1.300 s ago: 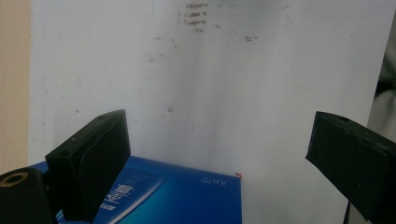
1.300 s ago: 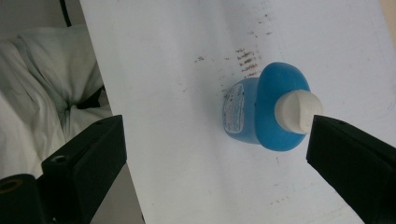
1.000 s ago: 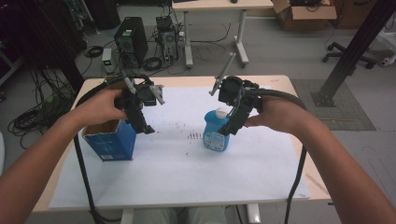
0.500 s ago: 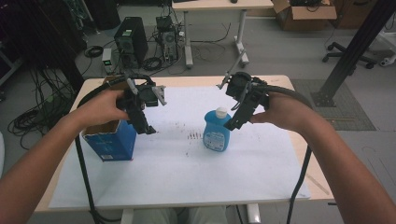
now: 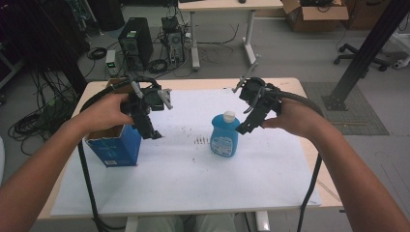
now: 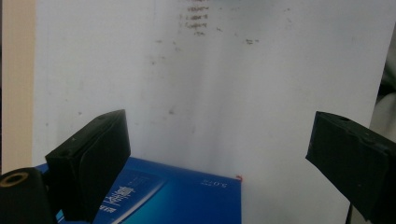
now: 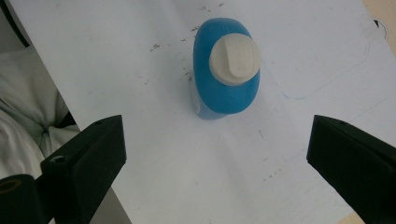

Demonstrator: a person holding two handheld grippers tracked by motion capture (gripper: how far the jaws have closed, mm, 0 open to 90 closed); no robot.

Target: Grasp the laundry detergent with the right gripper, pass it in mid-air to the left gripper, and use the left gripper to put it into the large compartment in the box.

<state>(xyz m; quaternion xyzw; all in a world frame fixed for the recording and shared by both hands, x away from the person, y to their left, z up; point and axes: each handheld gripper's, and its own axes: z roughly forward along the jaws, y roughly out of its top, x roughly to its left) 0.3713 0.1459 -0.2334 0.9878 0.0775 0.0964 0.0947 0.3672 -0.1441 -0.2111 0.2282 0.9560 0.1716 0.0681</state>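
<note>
White paper (image 5: 183, 179) covers most of the table (image 5: 309, 104), marked here and there with small dark smudges, and behind the far edge the room shows a grey floor, computer towers and loose cables. Two things stand on the sheet: an open-topped blue box (image 5: 113, 147) near the left edge, and a blue bottle (image 5: 224, 135) with a cream flip cap, upright at about the middle of the table. The left gripper (image 5: 147, 126) hangs just beside the box, on its right and over its near-top corner; in the left gripper view its fingers (image 6: 91, 158) are spread wide, with nothing between them but paper and a corner of the box below. The right gripper (image 5: 246, 126) sits just above and to the right of the bottle's cap, close to it but not gripping; in the right gripper view the bottle (image 7: 227, 70) is seen from above, its cap between and beyond the two fingers (image 7: 88, 163), which are likewise released and wide apart. Judging from this, neither thing is held and both rest on the table on their own, so the work looks to be at a point between grasps: the bottle stands free outside the box, and if it is meant to go into the box, the pick-up, the carry and the lowering all remain to be done.
</note>
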